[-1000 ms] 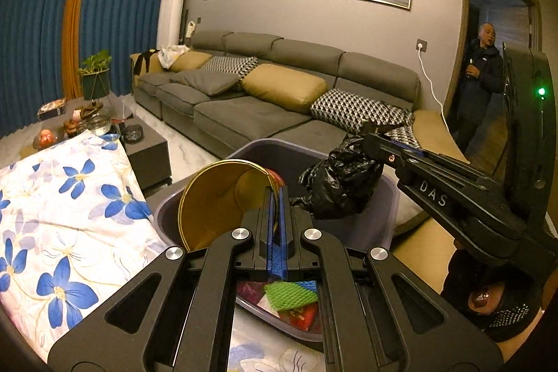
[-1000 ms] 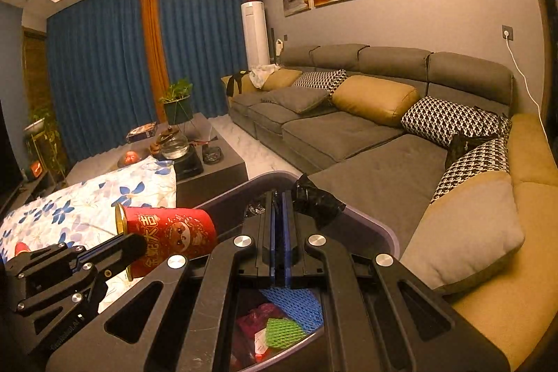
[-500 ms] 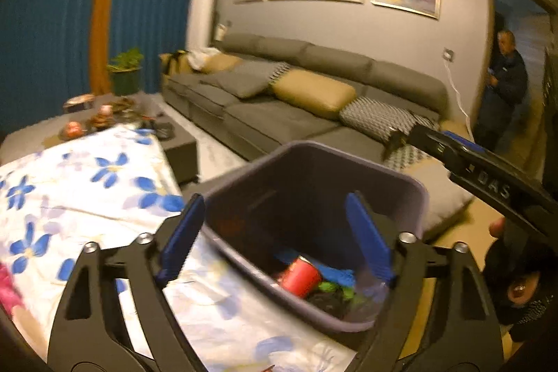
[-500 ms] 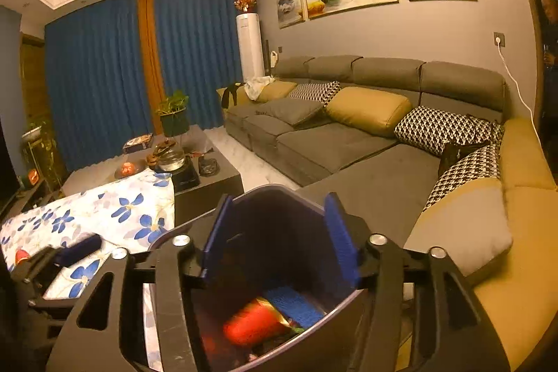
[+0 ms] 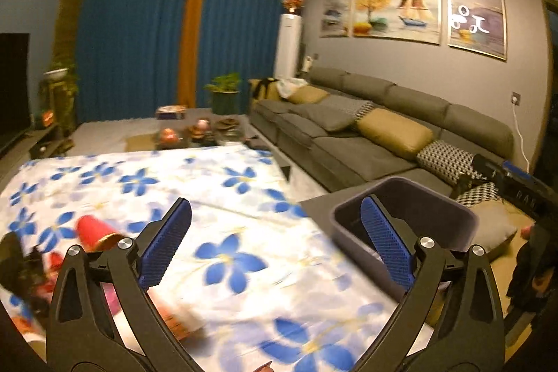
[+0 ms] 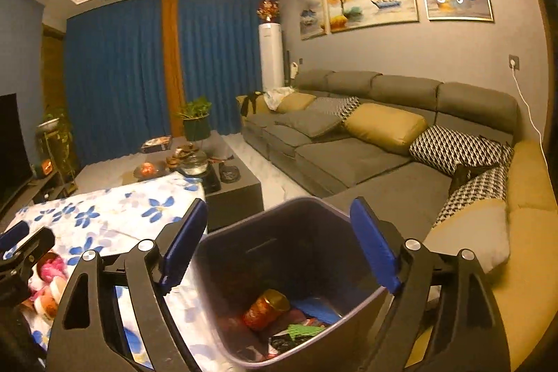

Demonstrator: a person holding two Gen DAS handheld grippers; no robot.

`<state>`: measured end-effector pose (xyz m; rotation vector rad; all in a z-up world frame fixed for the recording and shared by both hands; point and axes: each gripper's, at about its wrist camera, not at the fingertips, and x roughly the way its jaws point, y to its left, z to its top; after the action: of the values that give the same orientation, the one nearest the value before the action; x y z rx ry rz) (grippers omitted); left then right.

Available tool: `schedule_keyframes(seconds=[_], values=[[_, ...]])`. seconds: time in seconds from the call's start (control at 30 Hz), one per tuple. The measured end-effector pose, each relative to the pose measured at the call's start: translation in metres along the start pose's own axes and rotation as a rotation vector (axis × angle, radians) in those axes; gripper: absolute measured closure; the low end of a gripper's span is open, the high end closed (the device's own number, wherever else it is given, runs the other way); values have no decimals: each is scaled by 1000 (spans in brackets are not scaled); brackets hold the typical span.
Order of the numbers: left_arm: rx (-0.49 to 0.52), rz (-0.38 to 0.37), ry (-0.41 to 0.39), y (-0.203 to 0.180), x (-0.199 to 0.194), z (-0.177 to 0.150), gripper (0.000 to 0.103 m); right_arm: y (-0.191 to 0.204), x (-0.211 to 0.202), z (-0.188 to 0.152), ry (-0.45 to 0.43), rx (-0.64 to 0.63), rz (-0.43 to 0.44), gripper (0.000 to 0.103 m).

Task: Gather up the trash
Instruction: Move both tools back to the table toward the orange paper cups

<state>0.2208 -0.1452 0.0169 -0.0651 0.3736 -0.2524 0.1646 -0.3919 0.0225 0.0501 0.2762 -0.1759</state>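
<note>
- Left gripper (image 5: 275,246): its blue-padded fingers (image 5: 165,243) stand spread wide, having just been opening, with nothing between them. They hang over the table (image 5: 244,183), which is covered by a white cloth printed with blue flowers.
- Right gripper (image 6: 279,246): its fingers (image 6: 373,246) are also spread, having just been opening, and hold nothing. The open mouth of the dark grey plastic bin (image 6: 314,253) lies directly below and between them.
- Collected trash: a red cylindrical can with a gold end (image 6: 266,309) lies at the bottom of the bin among blue and green scraps.
- Remaining trash: a red paper cup lying on its side (image 5: 92,230) rests on the cloth just outside the left finger of the left gripper, with blurred red and pink wrappers (image 5: 45,271) beyond it.
- Handling, judged: the cup is probably light and thin-walled. It will crush under a hard pinch and roll if nudged.
- Grasp point, judged: close the fingers across the cup's middle, or over its rim, with light pressure.
- Wrappers, judged: soft and slippery. Pinch a bunched fold, not a flat face.
- Risk, judged: the loose cloth may lift with a low pinch.
</note>
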Motion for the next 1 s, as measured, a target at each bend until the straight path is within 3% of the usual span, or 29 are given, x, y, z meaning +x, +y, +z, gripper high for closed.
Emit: schedule_keyframes(seconds=[0.43,0.63,0.8,1.0], values=[[-70,148,-38,77,-86,-18,7,77,-66,9,-52,-84,145,18],[-98,235,-53,119,-125,-42,7,128,-89,-19,-35,-85,284,16],[-145,315,-50,165,-155,-63,7,169,-88,-46,9,-98,345,16],[-161,353,-35,206,-182,-84,7,207,-79,-78,90,-100,403,16]])
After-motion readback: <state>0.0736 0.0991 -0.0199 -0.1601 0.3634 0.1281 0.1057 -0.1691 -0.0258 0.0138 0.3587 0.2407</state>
